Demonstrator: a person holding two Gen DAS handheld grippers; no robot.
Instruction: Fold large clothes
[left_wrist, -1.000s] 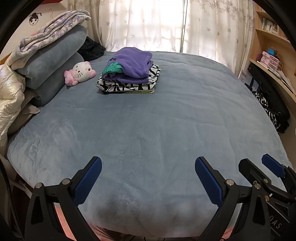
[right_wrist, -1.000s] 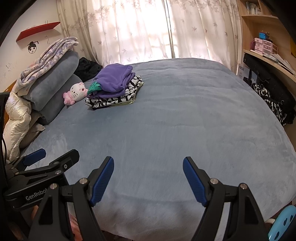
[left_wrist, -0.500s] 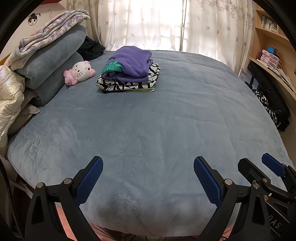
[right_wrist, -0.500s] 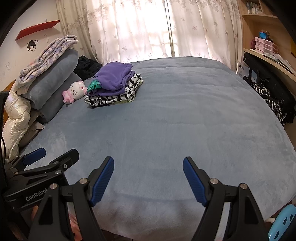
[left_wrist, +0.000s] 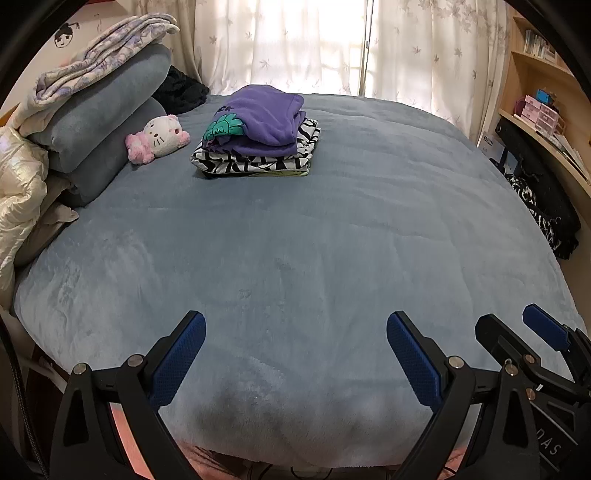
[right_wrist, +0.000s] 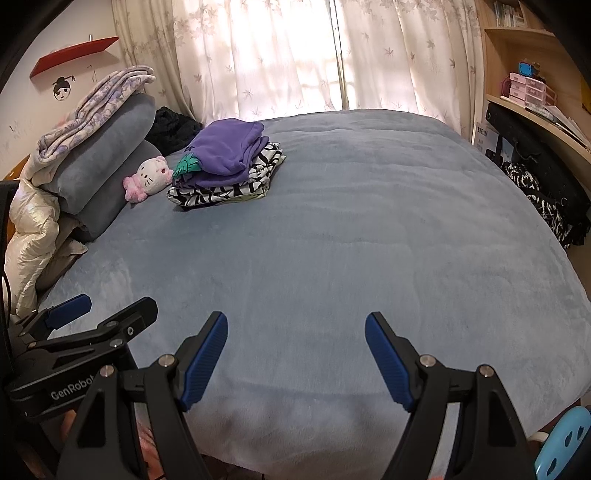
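Note:
A folded purple garment (left_wrist: 260, 120) lies on top of a folded black-and-white zebra-print garment (left_wrist: 255, 164) at the far left of the grey-blue bed (left_wrist: 314, 240). The stack also shows in the right wrist view (right_wrist: 225, 153). My left gripper (left_wrist: 295, 332) is open and empty over the bed's near edge. My right gripper (right_wrist: 295, 332) is open and empty beside it, to its right. Each gripper shows at the edge of the other's view: the right one (left_wrist: 517, 332) and the left one (right_wrist: 107, 310).
A Hello Kitty plush (left_wrist: 159, 138) lies left of the stack, against grey pillows (left_wrist: 103, 122) and a folded floral blanket (left_wrist: 99, 66). A cream quilt (left_wrist: 18, 192) hangs at the left. A chair with dark clothes (left_wrist: 543, 206) and shelves (left_wrist: 543, 110) stand at the right.
Both grippers have stayed open and nearly still at the bed's near edge; the views have only shifted slightly. Nothing on the bed has moved.

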